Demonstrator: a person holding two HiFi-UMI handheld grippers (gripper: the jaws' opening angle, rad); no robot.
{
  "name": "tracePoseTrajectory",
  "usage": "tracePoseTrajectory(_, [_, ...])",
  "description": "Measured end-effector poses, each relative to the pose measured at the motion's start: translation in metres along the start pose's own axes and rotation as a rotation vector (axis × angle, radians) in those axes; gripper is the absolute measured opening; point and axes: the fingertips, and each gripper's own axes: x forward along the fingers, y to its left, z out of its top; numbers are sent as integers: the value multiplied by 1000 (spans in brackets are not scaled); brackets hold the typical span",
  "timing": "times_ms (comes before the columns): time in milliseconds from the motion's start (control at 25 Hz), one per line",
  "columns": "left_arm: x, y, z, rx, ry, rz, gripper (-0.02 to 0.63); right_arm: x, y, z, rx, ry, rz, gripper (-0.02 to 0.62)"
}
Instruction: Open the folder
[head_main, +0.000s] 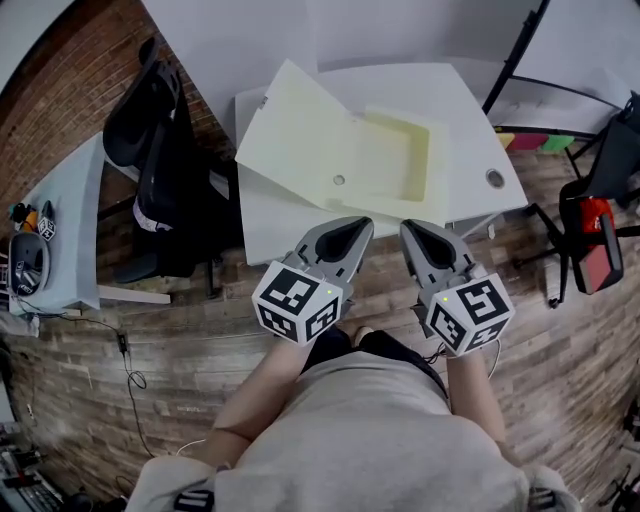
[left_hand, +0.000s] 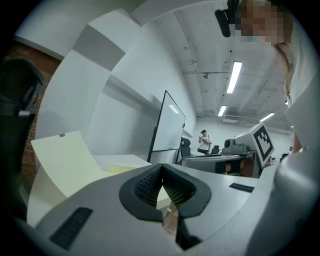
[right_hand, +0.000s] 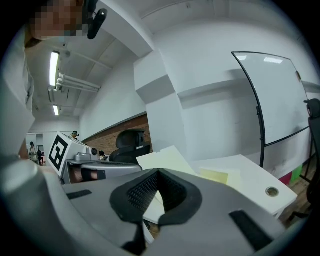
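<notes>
Closest in, the left tool (head_main: 354, 228) and right tool (head_main: 416, 230) hang pinched shut, empty, short of the desk (head_main: 470, 110). On it the pale folder (head_main: 395, 160) lies open, its lid (head_main: 300, 130) to the left. It looks light and stiffish, and the lid's free edge would be the best place to grip.
</notes>
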Motion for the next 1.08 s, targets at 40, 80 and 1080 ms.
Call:
tracePoseTrajectory(40, [0,0,-1,0,2,1,18,-1,1,-1,-4,3,4,20])
tracePoseTrajectory(80, [0,-1,-1,-1,4,1,18,-1,1,-2,-8,8,8,20])
tracePoseTrajectory(1080, [-18,20,-23,-14,38,84,17,6,25,-16,-221,192,241,20])
